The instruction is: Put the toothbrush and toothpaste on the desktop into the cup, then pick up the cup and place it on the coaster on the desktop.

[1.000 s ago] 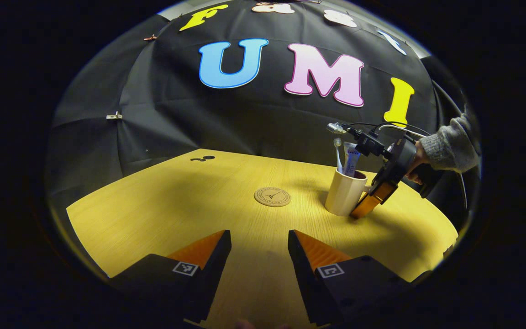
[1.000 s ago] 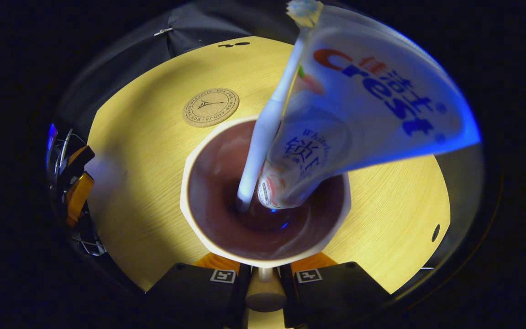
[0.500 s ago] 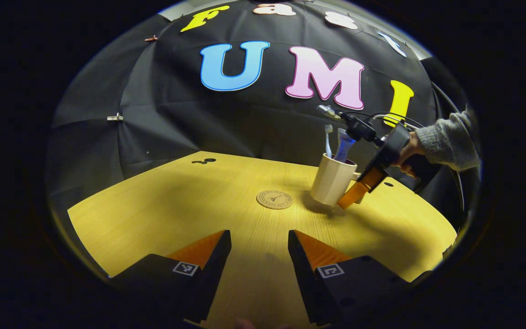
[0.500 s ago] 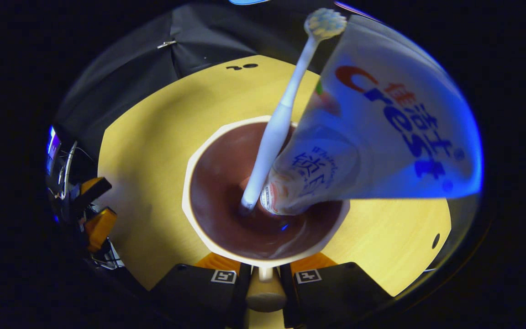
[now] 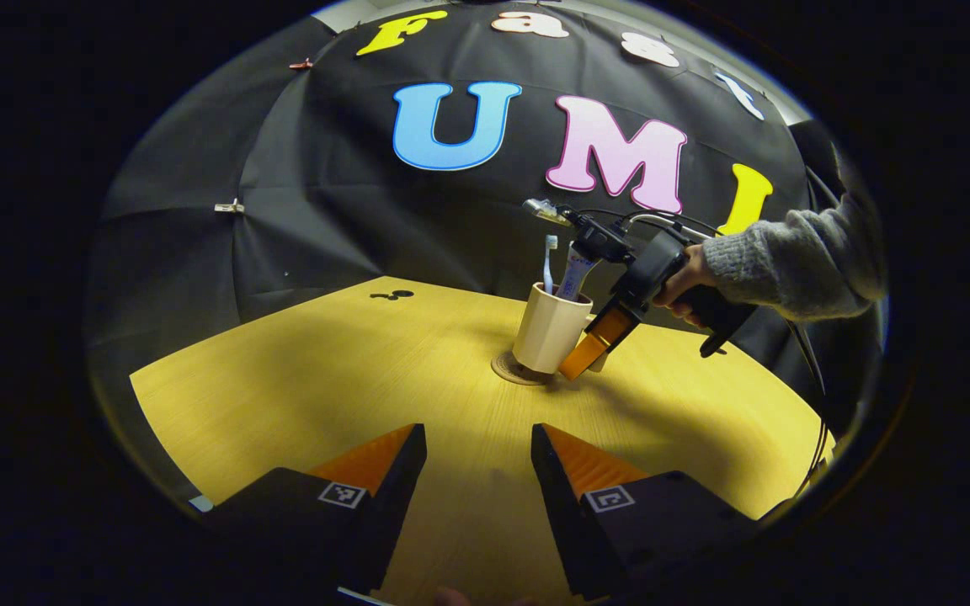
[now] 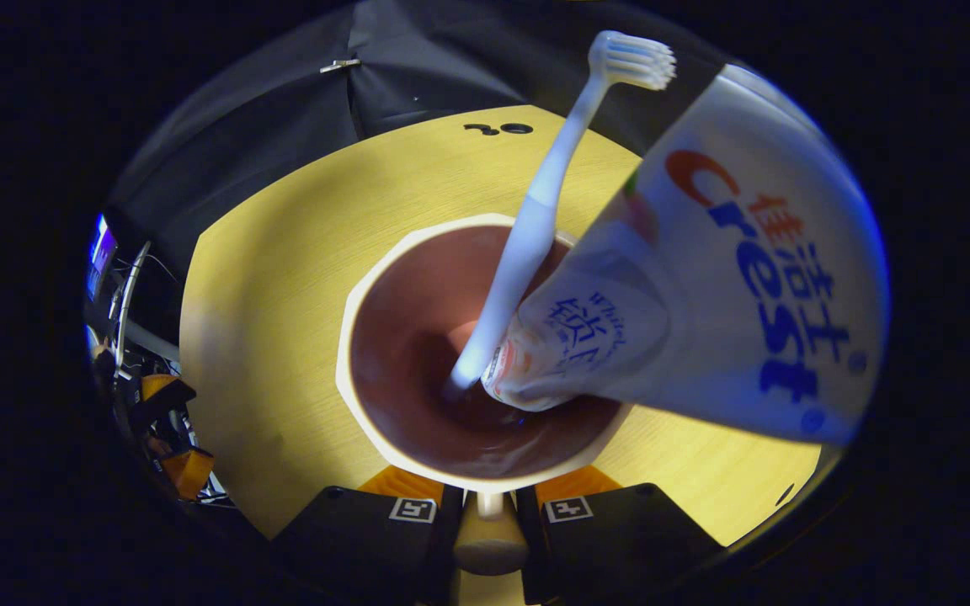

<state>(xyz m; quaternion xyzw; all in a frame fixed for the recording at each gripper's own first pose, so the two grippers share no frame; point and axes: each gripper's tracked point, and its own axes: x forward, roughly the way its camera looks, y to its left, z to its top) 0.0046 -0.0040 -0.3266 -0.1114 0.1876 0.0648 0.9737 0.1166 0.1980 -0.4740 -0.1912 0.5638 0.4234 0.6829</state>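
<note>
Cup [image 5: 551, 328] sits on or just above the coaster [image 5: 508, 370], near the middle of the desk [image 5: 325, 379]; contact isn't clear from the left gripper view. Near to far: your left gripper [image 5: 478, 471] hangs over the near edge of the desk, jaws wide apart, holding nothing. Past it, mid-desk, your right gripper [image 6: 489, 505] has its jaws closed on the cup handle [image 6: 489, 539], one finger on each side. In the right gripper view the cup's rim [image 6: 350, 337] sits just ahead of the fingers. Toothbrush [image 6: 535, 227] stands in the cup, head up, leaning toward the far edge. Toothpaste [image 6: 704, 286] is in the cup beside it, cap end down, touching the brush handle. Your hand [image 5: 683, 282] and grey sleeve [image 5: 788, 261] come in over the desk's right edge.
</note>
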